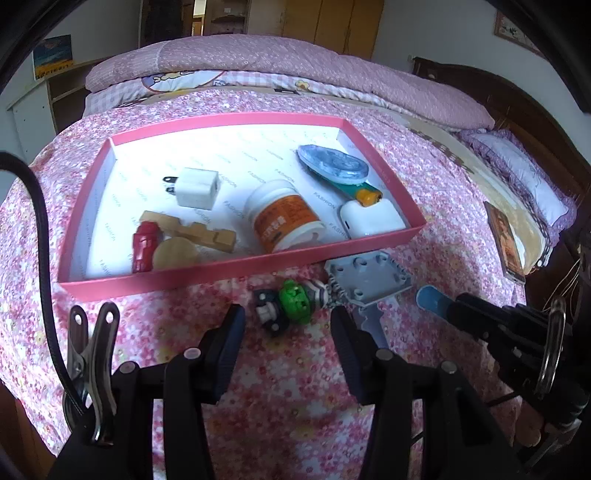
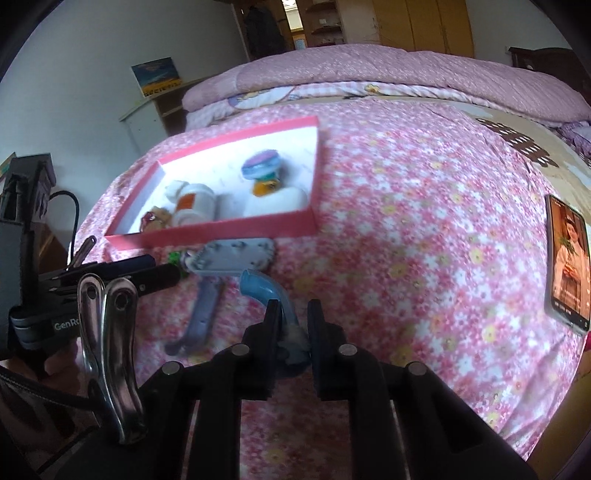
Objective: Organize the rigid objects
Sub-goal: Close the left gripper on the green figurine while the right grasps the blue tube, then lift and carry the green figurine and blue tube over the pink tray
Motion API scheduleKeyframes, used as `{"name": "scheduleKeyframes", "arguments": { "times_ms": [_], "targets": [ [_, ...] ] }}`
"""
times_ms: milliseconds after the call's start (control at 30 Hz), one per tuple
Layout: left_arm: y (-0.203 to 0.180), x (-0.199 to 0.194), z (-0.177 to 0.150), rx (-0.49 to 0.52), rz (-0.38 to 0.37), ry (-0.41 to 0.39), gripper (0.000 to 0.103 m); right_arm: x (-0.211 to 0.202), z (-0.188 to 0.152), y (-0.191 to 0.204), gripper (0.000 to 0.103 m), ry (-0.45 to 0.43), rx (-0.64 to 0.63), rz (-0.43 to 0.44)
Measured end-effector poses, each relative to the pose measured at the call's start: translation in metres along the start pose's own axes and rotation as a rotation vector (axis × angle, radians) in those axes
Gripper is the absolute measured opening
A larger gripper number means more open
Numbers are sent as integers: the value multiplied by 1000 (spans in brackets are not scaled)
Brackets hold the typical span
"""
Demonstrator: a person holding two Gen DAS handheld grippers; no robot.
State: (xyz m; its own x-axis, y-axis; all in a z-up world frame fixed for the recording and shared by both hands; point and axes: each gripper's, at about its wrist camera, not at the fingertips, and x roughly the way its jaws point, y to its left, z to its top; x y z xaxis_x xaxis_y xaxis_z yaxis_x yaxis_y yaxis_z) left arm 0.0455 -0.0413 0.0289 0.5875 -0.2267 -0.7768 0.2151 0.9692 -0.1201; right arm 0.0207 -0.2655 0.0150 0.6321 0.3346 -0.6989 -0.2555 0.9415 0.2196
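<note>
Gripping a blue hook [image 2: 264,291] in its closed fingers, the right gripper [image 2: 291,317] is carrying it toward the pink box [image 1: 236,267], far left. The left gripper [image 1: 288,325] is hovering open over a green toy [image 1: 295,297]; closing comes next.

Floral pink bedspread [image 1: 424,206] covered the bed. A folded pink quilt [image 1: 280,59] lay along its far end, over a checked cartoon-print layer [image 1: 177,83]. A lilac pillow [image 1: 517,166] rested near the dark wooden headboard [image 1: 517,107]. A phone [image 2: 567,258], screen lit, lay flat on the bedspread, well apart from the other items. A small painting of a blue sky over a yellow field [image 2: 158,75] leaned against the white wall above a pale shelf unit [image 2: 147,118]. Wooden wardrobe doors [image 2: 436,26] stood behind the bed; a framed picture [image 1: 517,31] hung on the wall.
</note>
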Motion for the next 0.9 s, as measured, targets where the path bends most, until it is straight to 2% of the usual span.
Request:
{"name": "scheduleKeyframes", "arguments": {
  "times_ms": [200, 567, 733, 900],
  "targets": [
    [-7, 14, 2, 2, 27, 11, 51, 7, -7, -4, 16, 12, 1, -3],
    [-19, 20, -1, 49, 102, -33, 51, 12, -17, -10, 16, 14, 21, 36],
    [-16, 16, -3, 37, 96, -34, 45, 11, -19, -9, 19, 9, 15, 45],
    [-12, 12, -6, 22, 78, -28, 45, 11, -19, -3, 24, 10, -15, 34]
  ]
}}
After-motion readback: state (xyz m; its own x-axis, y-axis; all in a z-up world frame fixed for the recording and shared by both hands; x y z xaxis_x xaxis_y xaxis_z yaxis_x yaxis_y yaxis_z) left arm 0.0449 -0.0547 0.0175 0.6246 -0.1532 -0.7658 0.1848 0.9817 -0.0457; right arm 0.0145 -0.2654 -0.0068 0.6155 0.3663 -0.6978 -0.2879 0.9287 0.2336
